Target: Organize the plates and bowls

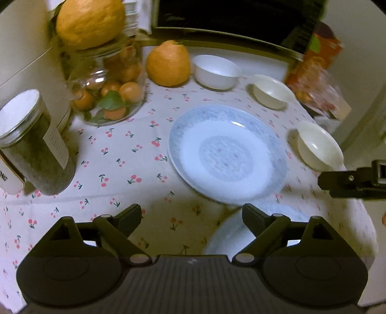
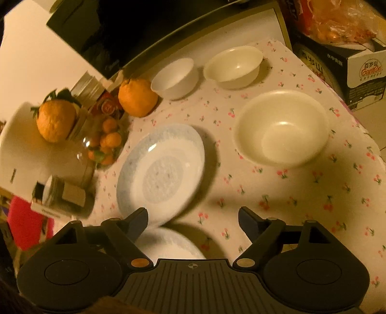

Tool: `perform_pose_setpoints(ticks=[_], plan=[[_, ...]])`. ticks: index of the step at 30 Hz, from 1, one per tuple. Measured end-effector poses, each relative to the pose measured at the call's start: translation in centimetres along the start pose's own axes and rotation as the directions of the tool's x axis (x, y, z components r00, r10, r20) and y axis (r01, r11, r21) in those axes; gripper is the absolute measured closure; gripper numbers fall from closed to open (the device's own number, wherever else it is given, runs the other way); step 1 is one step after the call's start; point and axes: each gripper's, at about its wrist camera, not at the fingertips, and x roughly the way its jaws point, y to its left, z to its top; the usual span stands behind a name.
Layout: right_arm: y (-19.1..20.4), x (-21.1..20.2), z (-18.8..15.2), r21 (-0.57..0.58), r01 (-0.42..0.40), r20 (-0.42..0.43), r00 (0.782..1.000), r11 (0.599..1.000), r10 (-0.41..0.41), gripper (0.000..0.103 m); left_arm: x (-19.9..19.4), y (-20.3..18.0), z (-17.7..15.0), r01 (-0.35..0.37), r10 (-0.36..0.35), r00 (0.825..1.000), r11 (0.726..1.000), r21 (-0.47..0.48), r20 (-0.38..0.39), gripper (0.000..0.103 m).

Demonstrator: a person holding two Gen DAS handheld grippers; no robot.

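Observation:
A blue-and-white plate (image 1: 226, 154) lies on the cherry-print cloth; it also shows in the right wrist view (image 2: 161, 174). A second plate (image 1: 231, 236) lies nearer, partly under my left gripper (image 1: 191, 215), which is open and empty. The second plate also shows below my right gripper (image 2: 168, 244). My right gripper (image 2: 193, 218) is open and empty above the cloth; one of its fingers shows in the left wrist view (image 1: 337, 182). Three bowls stand behind: a white one (image 1: 216, 71) (image 2: 175, 77), a cream one (image 1: 270, 90) (image 2: 234, 66), and a nearer cream one (image 1: 318, 146) (image 2: 282, 128).
A glass jar of small oranges (image 1: 108, 89) with a large orange on top (image 1: 89, 21) stands at the left, beside a dark jar (image 1: 33, 142). A loose orange (image 1: 168, 64) sits by the white bowl. Boxes and a bag (image 2: 337, 48) crowd the right edge.

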Motion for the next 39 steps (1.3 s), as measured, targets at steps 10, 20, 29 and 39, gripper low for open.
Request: perform_pose_setpoints(ticks=[10,20,29,39], plan=[[-0.1,-1.4,-3.0,-0.079,0.016,-0.012,1.0,0.997,-0.017,0.01,-1.1,-0.5,-2.6,0.054,-0.053,0.999,0.986,0.158,-0.012,0.006],[0.1,-1.0,-5.7,-0.15,0.004,-0.078,0.997,0.989,-0.016,0.01,-1.7,-0.8,-4.5,0.138,-0.142,0.99,0.959,0.246,-0.003,0.013],[-0.2,0.0,-8.0,-0.093,-0.068,-0.205,0.978,0.993,0.047,0.01,-1.2,-0.5,-4.8,0.195,-0.189,0.981,0.956,0.217,-0.046,0.04],[-0.3,0.5,-8.3,-0.029,-0.079,-0.214,0.974,0.996,0.071,0.013,-0.2,-0.3,-4.9,0.163,-0.148,0.985,0.967,0.198,-0.088,0.072]])
